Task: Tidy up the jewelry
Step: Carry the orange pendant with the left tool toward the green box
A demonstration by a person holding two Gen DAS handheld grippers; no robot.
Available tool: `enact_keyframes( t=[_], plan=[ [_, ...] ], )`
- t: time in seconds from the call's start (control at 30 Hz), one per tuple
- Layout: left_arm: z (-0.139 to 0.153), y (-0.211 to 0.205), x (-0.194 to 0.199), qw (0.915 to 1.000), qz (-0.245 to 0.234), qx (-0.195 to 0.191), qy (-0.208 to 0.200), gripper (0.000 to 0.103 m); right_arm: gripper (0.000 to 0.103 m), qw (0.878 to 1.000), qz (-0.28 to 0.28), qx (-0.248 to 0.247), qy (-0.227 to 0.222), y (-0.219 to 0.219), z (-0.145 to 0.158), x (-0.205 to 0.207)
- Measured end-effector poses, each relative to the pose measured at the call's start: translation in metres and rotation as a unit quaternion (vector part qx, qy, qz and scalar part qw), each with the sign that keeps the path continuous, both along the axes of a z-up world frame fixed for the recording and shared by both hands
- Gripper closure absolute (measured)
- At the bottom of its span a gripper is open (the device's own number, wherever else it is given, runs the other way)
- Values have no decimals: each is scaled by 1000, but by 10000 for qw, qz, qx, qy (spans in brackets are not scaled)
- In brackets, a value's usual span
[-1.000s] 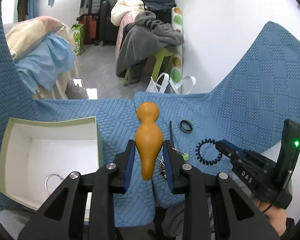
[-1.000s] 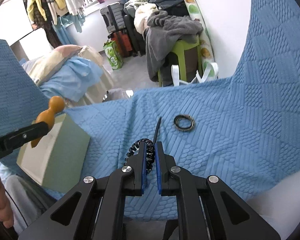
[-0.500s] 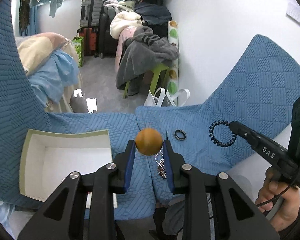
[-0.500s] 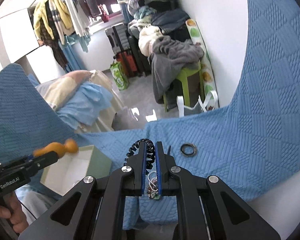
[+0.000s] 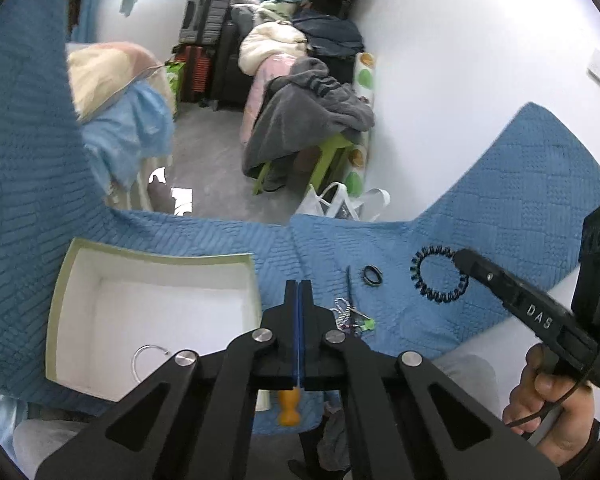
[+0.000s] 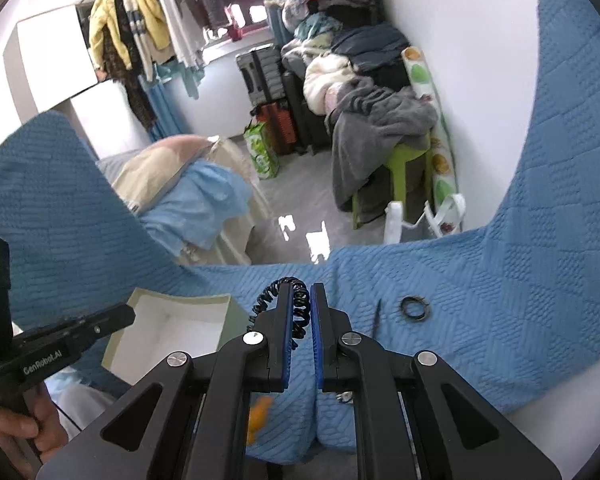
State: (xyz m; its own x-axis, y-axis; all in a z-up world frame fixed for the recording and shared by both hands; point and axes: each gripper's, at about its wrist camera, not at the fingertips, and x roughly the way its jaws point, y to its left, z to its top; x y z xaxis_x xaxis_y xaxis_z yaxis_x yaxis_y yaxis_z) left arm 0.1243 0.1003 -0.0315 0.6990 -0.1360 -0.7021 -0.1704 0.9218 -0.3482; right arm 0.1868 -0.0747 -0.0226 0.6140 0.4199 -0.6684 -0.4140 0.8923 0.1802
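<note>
My left gripper (image 5: 299, 286) is shut and empty, just right of the open white box (image 5: 156, 312). The orange gourd pendant (image 5: 287, 406) lies on the blue cloth below its fingers, outside the box. A silver hoop (image 5: 148, 356) lies in the box. My right gripper (image 6: 300, 304) is shut on the black spiral hair tie (image 6: 284, 300) and holds it above the cloth; it also shows in the left wrist view (image 5: 438, 274). A dark ring (image 5: 372, 275), a thin black pin (image 5: 349, 284) and a beaded chain with a green charm (image 5: 350, 318) lie on the cloth.
The blue quilted cloth (image 5: 480, 240) covers the surface, ending at a front edge by the person's lap. Beyond it are a green stool with grey clothes (image 5: 312, 128), suitcases and a bed. The box also shows in the right wrist view (image 6: 172, 332).
My left gripper has let go of the orange gourd, which dropped to the cloth below the fingers, and has closed. My right gripper has lifted the hair tie higher.
</note>
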Motion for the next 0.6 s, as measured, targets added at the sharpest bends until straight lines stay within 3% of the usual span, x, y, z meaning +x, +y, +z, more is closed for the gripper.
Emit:
enact_keyframes(
  t=[0.27, 0.37, 0.43, 0.6],
  plan=[
    [-40, 18, -19, 9985, 104, -452, 281, 103, 96, 9992, 120, -186, 342, 18, -44, -10],
    [-57, 8, -22, 9976, -66, -519, 459, 93, 96, 9985, 81, -244, 474, 13, -60, -14],
    [-68, 0, -25, 9968, -98, -600, 526, 79, 96, 9981, 38, -251, 557, 6, -68, -15],
    [-85, -27, -22, 9943, -362, -779, 636, 79, 96, 9977, -79, -278, 609, -11, -77, -16]
  ],
)
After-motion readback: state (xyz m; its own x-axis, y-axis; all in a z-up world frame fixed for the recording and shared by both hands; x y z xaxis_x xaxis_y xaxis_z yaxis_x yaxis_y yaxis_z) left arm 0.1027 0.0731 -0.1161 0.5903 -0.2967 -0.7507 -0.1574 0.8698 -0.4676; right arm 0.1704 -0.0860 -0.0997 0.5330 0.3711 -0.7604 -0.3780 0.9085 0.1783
